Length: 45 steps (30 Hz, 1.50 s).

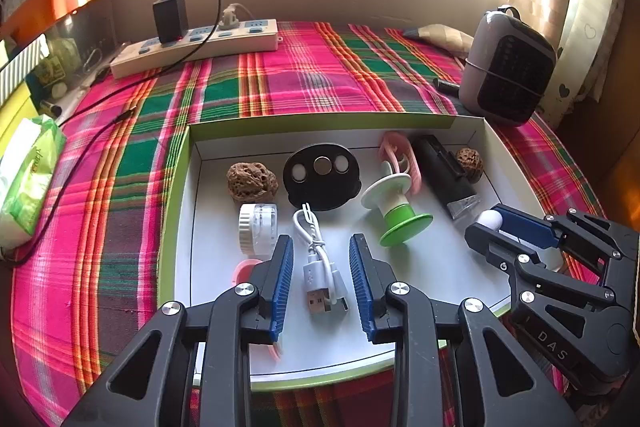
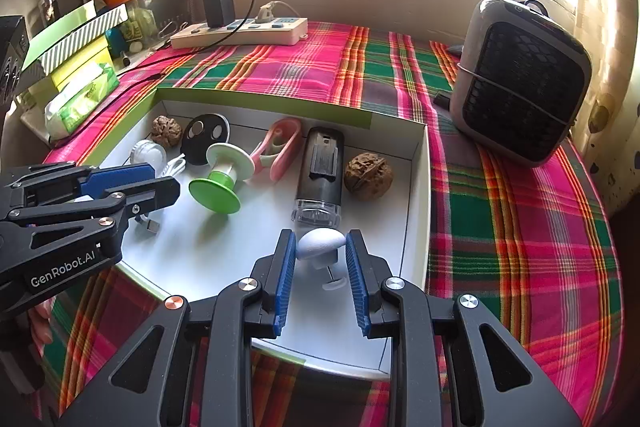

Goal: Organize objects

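- White USB cable [image 1: 320,263] coiled on the floor of the white tray [image 1: 420,267], straight ahead between the spread fingers of the left gripper [image 1: 321,255]; long axis along the fingers, plug end nearest the camera. Jaws released, nothing held, pads not touching the cable.
- White mushroom-shaped piece [image 2: 320,245] sitting between the pads of the right gripper [image 2: 320,247], near the tray's front right; whether squeezed or merely bracketed cannot be told.
- Nearer arm for the cable: the left, already astride it.
- Just left of the cable, clear screw-top jar [image 1: 258,229] lying on its side; a pink item partly hidden under the left finger.
- Beyond: black disc [image 1: 322,175], walnut [image 1: 252,182], green-and-white spool [image 1: 394,211], black trimmer [image 2: 320,171], second walnut [image 2: 368,175].
- Likely snag: jar close beside the left finger.
- Outside the tray: plaid cloth [image 1: 280,83], power strip [image 1: 196,47], small heater [image 2: 520,79].
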{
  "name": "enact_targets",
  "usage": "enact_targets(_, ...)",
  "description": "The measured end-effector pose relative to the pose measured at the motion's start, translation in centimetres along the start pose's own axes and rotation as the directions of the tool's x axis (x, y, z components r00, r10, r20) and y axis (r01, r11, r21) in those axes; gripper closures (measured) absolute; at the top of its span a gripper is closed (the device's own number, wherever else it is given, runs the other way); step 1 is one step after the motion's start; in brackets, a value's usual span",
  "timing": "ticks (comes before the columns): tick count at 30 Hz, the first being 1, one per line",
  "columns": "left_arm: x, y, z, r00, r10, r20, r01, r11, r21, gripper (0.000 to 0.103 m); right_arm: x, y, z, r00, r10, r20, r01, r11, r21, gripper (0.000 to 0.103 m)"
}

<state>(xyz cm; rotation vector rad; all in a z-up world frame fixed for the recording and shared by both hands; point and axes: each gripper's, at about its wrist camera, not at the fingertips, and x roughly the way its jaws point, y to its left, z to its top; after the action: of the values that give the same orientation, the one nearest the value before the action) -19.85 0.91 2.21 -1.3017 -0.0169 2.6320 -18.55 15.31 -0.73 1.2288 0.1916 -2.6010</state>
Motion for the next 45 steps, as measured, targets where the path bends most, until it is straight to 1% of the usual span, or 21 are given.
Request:
enact_targets(2, -0.1, 0.0, 0.0, 1.000, -0.001, 0.001, 0.001, 1.000, 0.001, 0.075, -0.1, -0.1, 0.0, 1.000, 0.000, 0.001, 0.000, 1.000, 0.002, 0.076)
enact_targets(4, -0.2, 0.0, -0.1, 1.000, 0.001, 0.004, -0.001, 1.000, 0.000, 0.074, -0.2, -0.1, -0.1, 1.000, 0.003, 0.001, -0.003, 1.000, 0.003, 0.073)
enact_targets(6, -0.3, 0.0, -0.1, 1.000, 0.009, 0.006, -0.009, 1.000, -0.003, 0.073, -0.4, 0.0, -0.1, 1.000, 0.007, 0.006, -0.007, 1.000, 0.002, 0.065)
enact_targets(7, -0.3, 0.0, -0.1, 1.000, 0.009, 0.006, -0.009, 1.000, -0.003, 0.073, -0.4, 0.0, -0.1, 1.000, 0.007, 0.008, -0.007, 1.000, 0.001, 0.064)
enact_targets(13, -0.9, -0.1, -0.4, 1.000, 0.020, 0.009, -0.020, 1.000, 0.000, 0.073, -0.8, 0.0, -0.2, 1.000, 0.001, 0.012, -0.001, 1.000, 0.015, 0.064)
enact_targets(20, -2.4, -0.6, -1.2, 0.996, 0.076, 0.052, -0.077, 0.997, 0.011, 0.072, -2.0, 0.2, -0.6, 1.000, 0.000, 0.029, -0.001, 1.000, 0.029, 0.064)
enact_targets(23, -3.0, -0.5, -1.6, 0.996, 0.073, 0.057, -0.073, 0.997, 0.004, 0.072, -2.7, 0.5, -0.9, 0.999, -0.003, 0.041, 0.001, 1.000, 0.030, 0.064)
enact_targets(26, -3.8, -0.6, -2.1, 0.992, 0.105, 0.077, -0.105, 0.994, 0.007, 0.072, -3.2, 0.7, -1.1, 0.999, -0.003, 0.050, 0.001, 0.999, 0.035, 0.064)
enact_targets(29, -4.5, -0.6, -2.6, 0.991, 0.099, 0.086, -0.099, 0.995, -0.004, 0.072, -3.8, 0.8, -1.6, 0.998, -0.003, 0.057, 0.000, 0.999, 0.045, 0.064)
enact_targets(32, -5.5, -0.7, -3.4, 0.985, 0.129, 0.111, -0.129, 0.992, -0.008, 0.072, -4.5, 1.1, -2.0, 0.998, 0.001, 0.066, -0.004, 0.998, 0.057, 0.063)
enact_targets(34, -5.9, -0.8, -3.9, 0.984, 0.138, 0.113, -0.137, 0.990, -0.013, 0.072, -5.1, 1.3, -2.2, 0.997, 0.002, 0.076, -0.007, 0.998, 0.056, 0.062)
enact_targets(35, -6.1, -0.8, -4.2, 0.984, 0.138, 0.115, -0.137, 0.990, -0.016, 0.072, -5.3, 1.4, -2.4, 0.997, 0.002, 0.077, -0.006, 0.998, 0.057, 0.058)
enact_targets(36, -6.3, -0.8, -4.4, 0.983, 0.143, 0.118, -0.142, 0.990, -0.018, 0.072, -5.5, 1.5, -2.6, 0.997, 0.002, 0.079, -0.006, 0.998, 0.059, 0.057)
enact_targets(40, -7.1, -0.9, -5.5, 0.980, 0.155, 0.122, -0.153, 0.988, -0.027, 0.072, -6.1, 2.0, -3.4, 0.997, 0.008, 0.083, -0.014, 0.998, 0.064, 0.057)
enact_targets(45, -7.1, -1.0, -7.2, 0.983, 0.158, 0.093, -0.155, 0.987, -0.034, 0.071, -6.2, 2.6, -4.7, 0.998, 0.009, 0.059, -0.012, 0.998, 0.058, 0.057)
